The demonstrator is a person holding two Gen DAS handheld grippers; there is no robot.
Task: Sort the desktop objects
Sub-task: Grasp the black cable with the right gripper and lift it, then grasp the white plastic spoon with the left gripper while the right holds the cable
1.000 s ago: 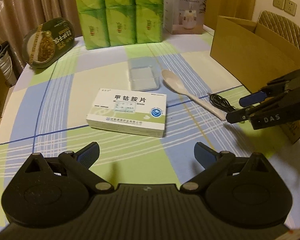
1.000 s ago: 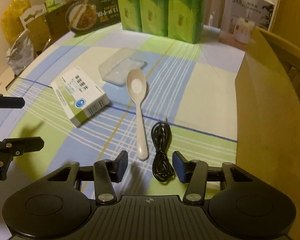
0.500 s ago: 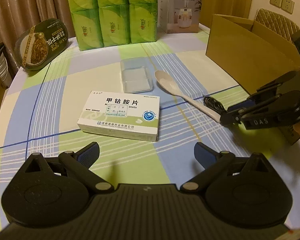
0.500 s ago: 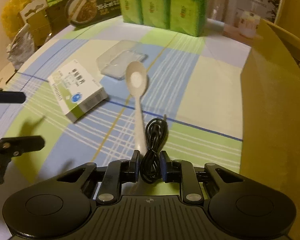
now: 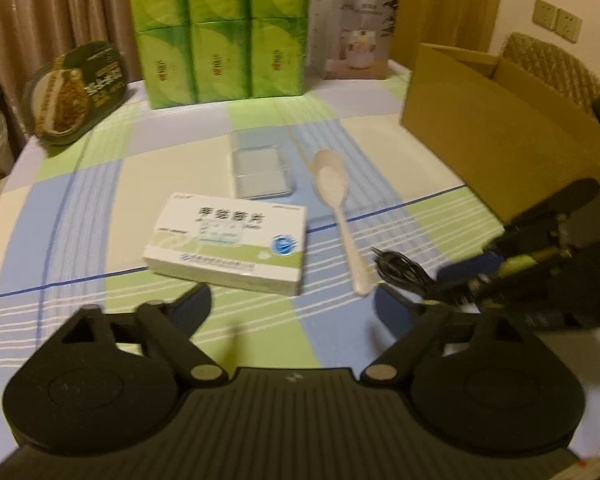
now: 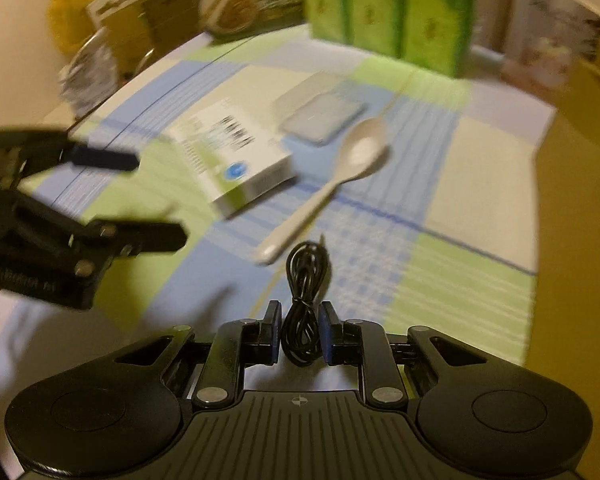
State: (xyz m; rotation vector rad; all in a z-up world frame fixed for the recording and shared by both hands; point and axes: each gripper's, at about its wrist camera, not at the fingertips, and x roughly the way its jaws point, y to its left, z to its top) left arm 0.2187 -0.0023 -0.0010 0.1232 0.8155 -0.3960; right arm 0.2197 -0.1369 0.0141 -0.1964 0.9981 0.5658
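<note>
My right gripper (image 6: 300,334) is shut on a coiled black cable (image 6: 305,300), lifted above the checked tablecloth; the same cable (image 5: 404,272) shows in the left wrist view, held by the right gripper (image 5: 452,284). A white and green medicine box (image 5: 228,242) lies just ahead of my open left gripper (image 5: 294,306), which holds nothing. Right of the box lies a cream spoon (image 5: 338,208), and behind it a clear plastic case (image 5: 260,170). The box (image 6: 236,160), spoon (image 6: 332,182) and case (image 6: 320,114) also appear in the blurred right wrist view, with the left gripper (image 6: 152,200) at far left.
An open cardboard box (image 5: 496,140) stands at the table's right side. Green tissue packs (image 5: 220,32), a white appliance carton (image 5: 352,30) and a dark noodle bowl (image 5: 76,92) line the far edge. Bags and a chair sit beyond the table's left edge (image 6: 96,68).
My right gripper closed on the black cable and has lifted it off the table, swinging left. The left gripper drifted closer to the medicine box and stays open.
</note>
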